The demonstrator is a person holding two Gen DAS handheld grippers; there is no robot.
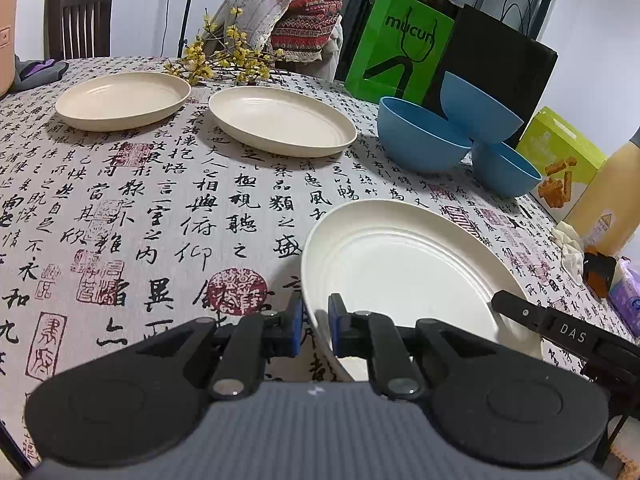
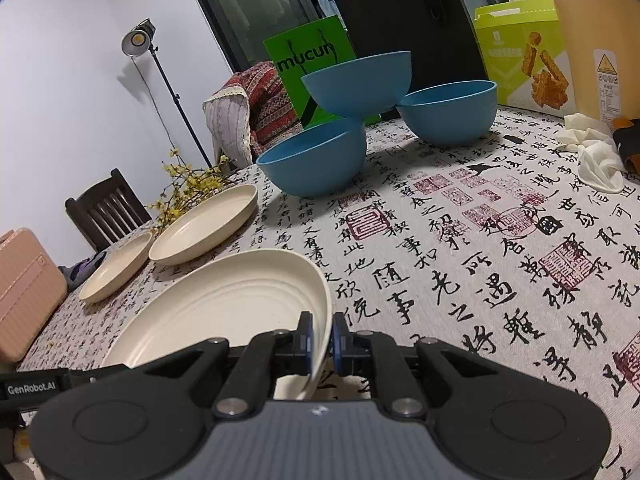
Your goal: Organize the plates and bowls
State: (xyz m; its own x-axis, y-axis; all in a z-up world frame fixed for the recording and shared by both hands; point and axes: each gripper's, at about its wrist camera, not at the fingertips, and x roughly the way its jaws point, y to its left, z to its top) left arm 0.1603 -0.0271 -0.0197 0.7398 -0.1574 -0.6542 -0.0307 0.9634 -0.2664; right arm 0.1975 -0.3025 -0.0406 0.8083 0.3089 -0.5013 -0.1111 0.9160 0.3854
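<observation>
A cream plate (image 1: 404,264) lies near the table's front; it also shows in the right wrist view (image 2: 224,308). My left gripper (image 1: 316,326) straddles its left rim, pads close around it. My right gripper (image 2: 320,338) is shut on its right rim; it also shows in the left wrist view (image 1: 560,328). Two more cream plates (image 1: 122,98) (image 1: 280,118) lie side by side at the back left. Three blue bowls (image 1: 420,136) (image 1: 476,108) (image 1: 504,168) stand at the back right, one perched on the rims of the other two.
A green bag (image 1: 396,48) and a black bag (image 1: 492,64) stand behind the bowls. A snack box (image 1: 560,156), a yellow bottle (image 1: 608,192) and a crumpled cloth (image 2: 596,156) are at the right. Yellow flowers (image 1: 224,56) lie behind the plates. A chair (image 1: 78,20) stands at the far left.
</observation>
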